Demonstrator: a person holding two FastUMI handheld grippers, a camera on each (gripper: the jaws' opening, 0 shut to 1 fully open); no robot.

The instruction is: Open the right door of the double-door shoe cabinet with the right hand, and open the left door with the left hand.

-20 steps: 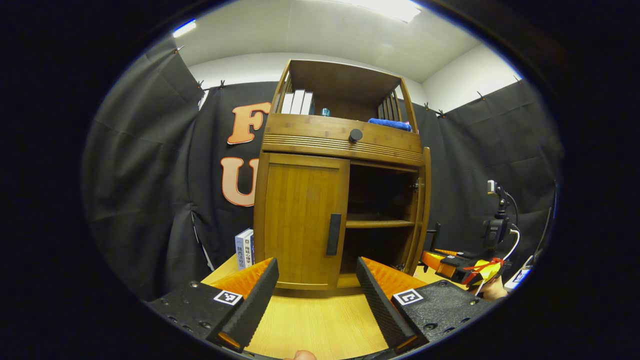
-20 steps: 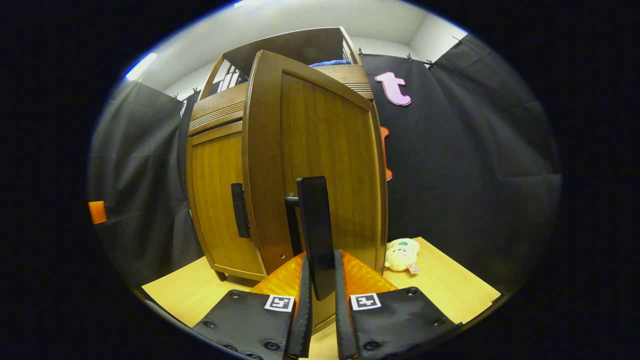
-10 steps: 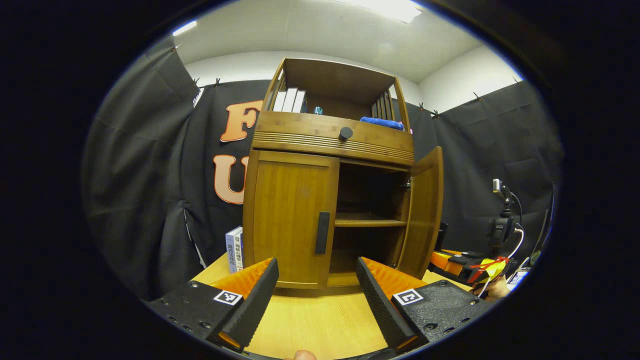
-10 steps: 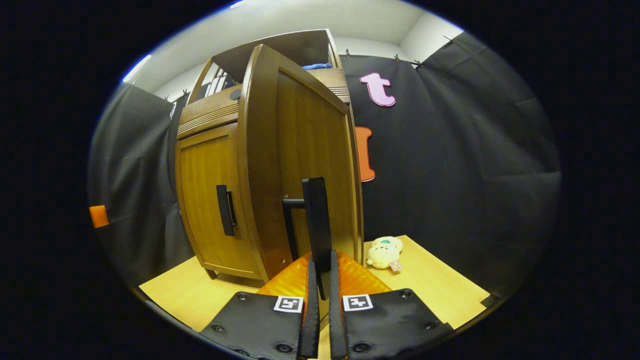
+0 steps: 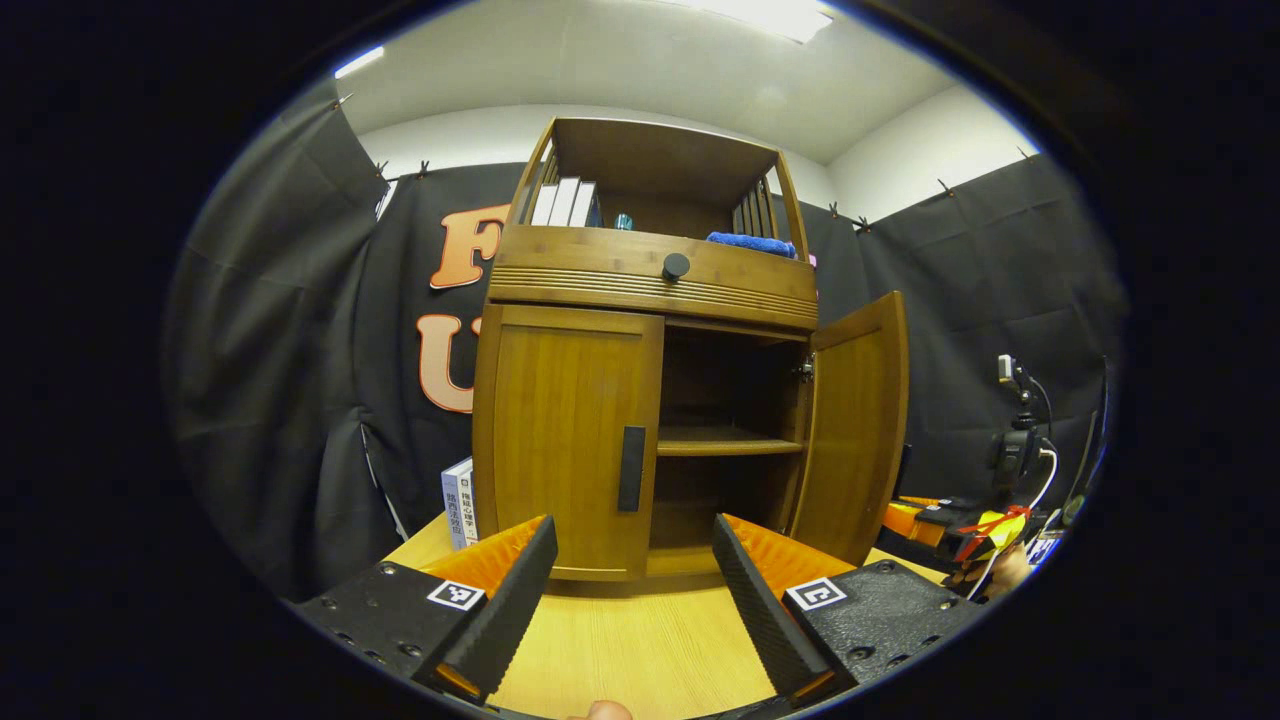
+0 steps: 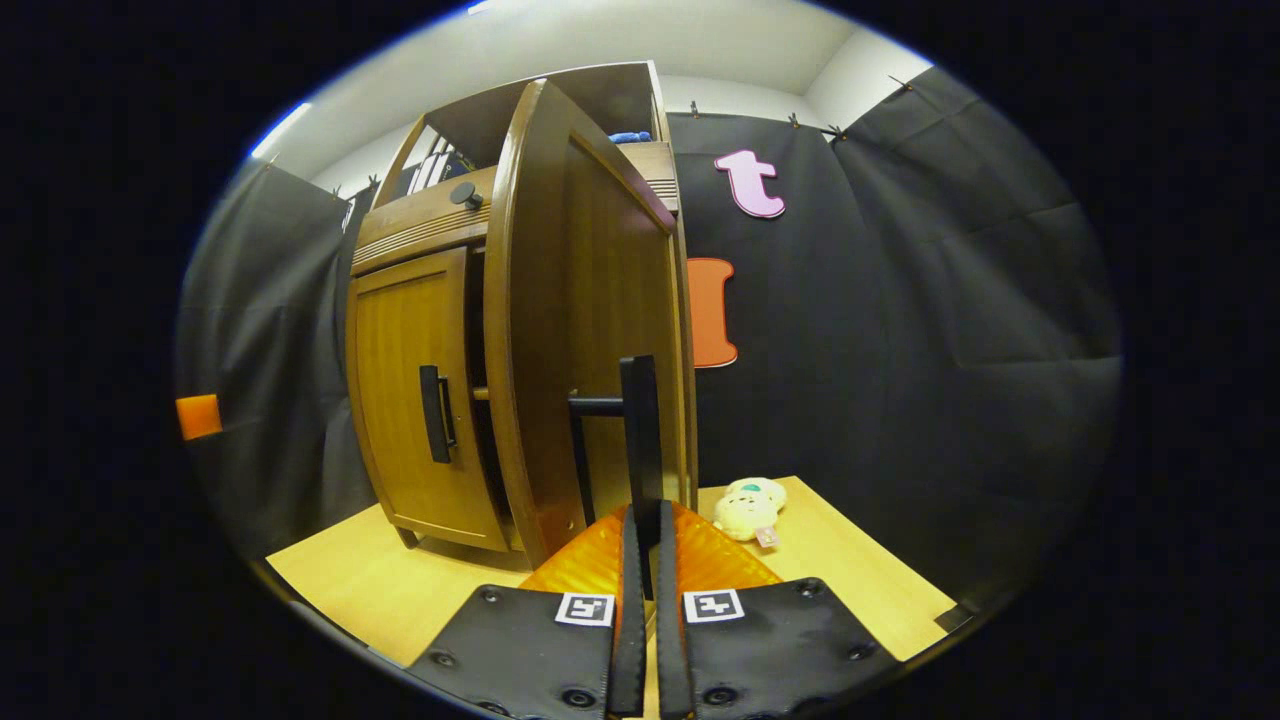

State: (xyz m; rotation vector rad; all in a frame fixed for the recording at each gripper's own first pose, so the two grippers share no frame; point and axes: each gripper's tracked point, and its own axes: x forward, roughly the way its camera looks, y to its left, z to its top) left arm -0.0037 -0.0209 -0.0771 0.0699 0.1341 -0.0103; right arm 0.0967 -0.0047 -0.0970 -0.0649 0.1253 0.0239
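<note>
In the left gripper view, the right door (image 5: pixel 850 425) has swung wider than a second ago: then I saw little but its edge, now its inner face stands at about three o'clock of the shoe cabinet (image 5: pixel 640 380), so my first half looks nearly done. The left door (image 5: pixel 568 440) is shut, its left handle (image 5: pixel 631 468) untouched, with my left gripper (image 5: pixel 635 600) spread wide, holding nothing, just short of it at six o'clock. Inside the opened half I see a bare shelf (image 5: pixel 728 445); up top stand books (image 5: pixel 563 203) at eleven o'clock and a blue cloth (image 5: pixel 752 243) at one. In the right gripper view, my right gripper (image 6: pixel 645 620) is clamped on the right handle (image 6: pixel 640 445), both fingers pressing it, the door edge-on before me; a plush toy (image 6: pixel 748 505) lies on the table (image 6: pixel 850 580) at four o'clock
</note>
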